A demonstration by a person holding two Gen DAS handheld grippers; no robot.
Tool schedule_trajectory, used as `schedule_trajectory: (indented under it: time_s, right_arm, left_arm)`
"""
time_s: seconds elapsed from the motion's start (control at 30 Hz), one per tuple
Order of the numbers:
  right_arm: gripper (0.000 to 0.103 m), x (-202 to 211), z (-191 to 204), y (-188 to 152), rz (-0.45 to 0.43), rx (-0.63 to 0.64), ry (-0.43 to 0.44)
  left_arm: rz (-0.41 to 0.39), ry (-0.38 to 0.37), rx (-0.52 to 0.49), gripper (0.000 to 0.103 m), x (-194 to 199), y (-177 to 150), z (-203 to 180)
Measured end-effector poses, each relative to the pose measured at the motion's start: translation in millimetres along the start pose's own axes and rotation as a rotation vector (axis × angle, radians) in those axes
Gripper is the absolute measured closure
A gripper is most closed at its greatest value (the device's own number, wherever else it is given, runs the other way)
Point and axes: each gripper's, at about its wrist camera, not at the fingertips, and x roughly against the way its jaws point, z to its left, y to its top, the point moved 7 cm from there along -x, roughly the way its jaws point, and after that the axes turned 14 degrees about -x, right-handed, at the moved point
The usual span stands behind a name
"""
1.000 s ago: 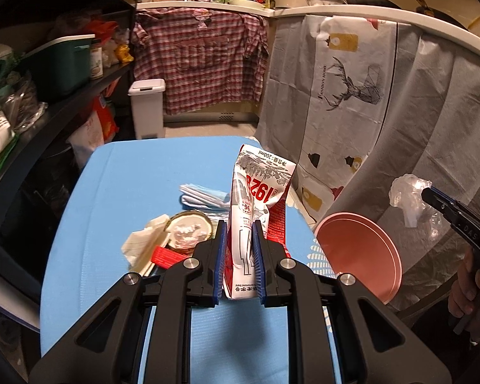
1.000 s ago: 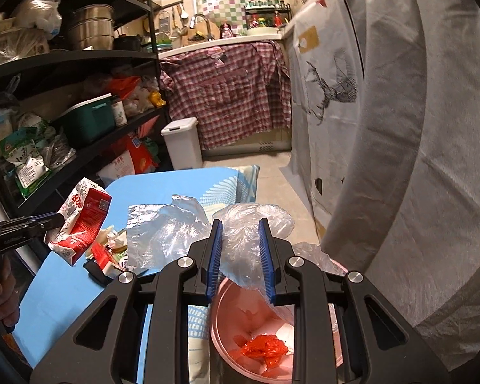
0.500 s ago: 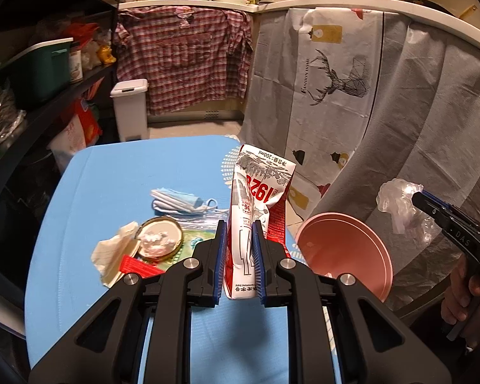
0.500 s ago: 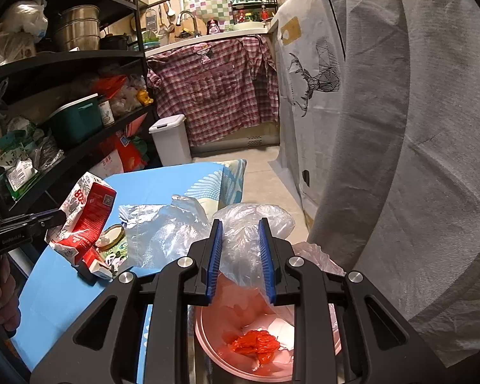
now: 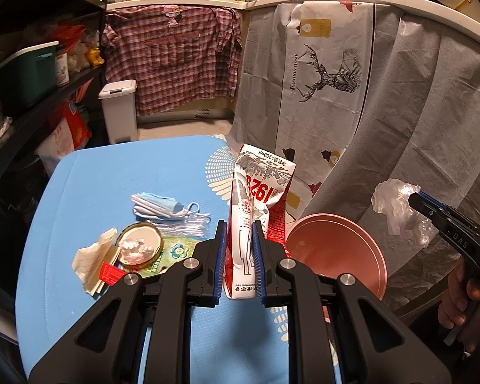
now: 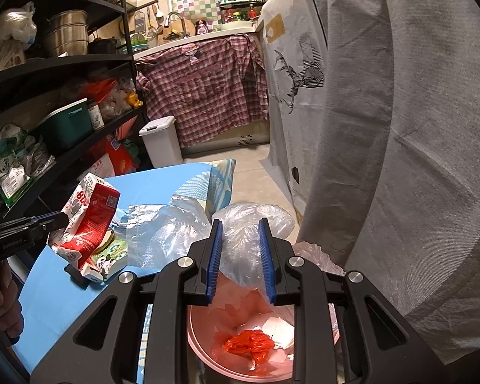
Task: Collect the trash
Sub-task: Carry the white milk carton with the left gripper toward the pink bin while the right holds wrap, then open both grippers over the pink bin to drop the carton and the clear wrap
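Meanwhile the carton (image 5: 259,220), squeezed between the left gripper's (image 5: 239,238) pads and held clear of the blue table (image 5: 89,188), has drifted toward the pink bin (image 5: 336,249) over the last second, so I judge it about to be dropped in. Beside it, the right gripper (image 6: 240,249) is clamped on a clear plastic bag (image 6: 256,227) over the bin's mouth, where red scrap already lies. Leftover litter, a mask (image 5: 163,206) and a lid (image 5: 139,243), sits partly hidden behind the fingers, and the bin's far rim is cut off.

Dim warm light, fisheye bending, dark corners
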Motion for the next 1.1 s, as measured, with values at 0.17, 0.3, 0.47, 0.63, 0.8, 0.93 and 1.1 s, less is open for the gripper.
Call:
schedule_trajectory:
  time_s: [0.17,0.3,0.47,0.63,0.8,0.93,1.1]
  right_arm:
    - [0.079,0.8,-4.3,-0.2,-0.003,-0.007,-0.006]
    - [0.079,1.2,-6.0,-0.3,-0.005,-0.008,-0.012]
    - [0.079,1.7,-10.5,0.6,-0.009,-0.015,-0.017]
    - [0.079,2.0,-14.4,1.2,-0.011,-0.021,-0.026]
    - [0.079,-0.2,-15.5,-0.4,-0.01,-0.019,-0.046]
    - [0.079,-1.9,-17.1,-0.4,-0.008,-0.015,-0.058]
    - [0.079,-2.3,-15.7,-0.3,-0.013,-0.004,-0.077]
  left_arm:
    - [-0.001,-0.01,-0.006,0.087,-4.2,3.5,-5.9]
    - [0.001,-0.018,-0.011,0.087,-8.7,5.7,-10.1]
    - [0.001,-0.03,-0.02,0.087,-12.2,8.2,-18.0]
    - [0.005,-0.037,-0.028,0.087,-17.0,9.5,-22.9]
    - [0.012,-0.043,-0.028,0.087,-22.0,10.4,-26.3]
    - [0.015,-0.053,-0.037,0.087,-27.1,11.8,-34.5]
    - [0.025,-0.068,-0.064,0.087,-36.1,12.2,-49.3]
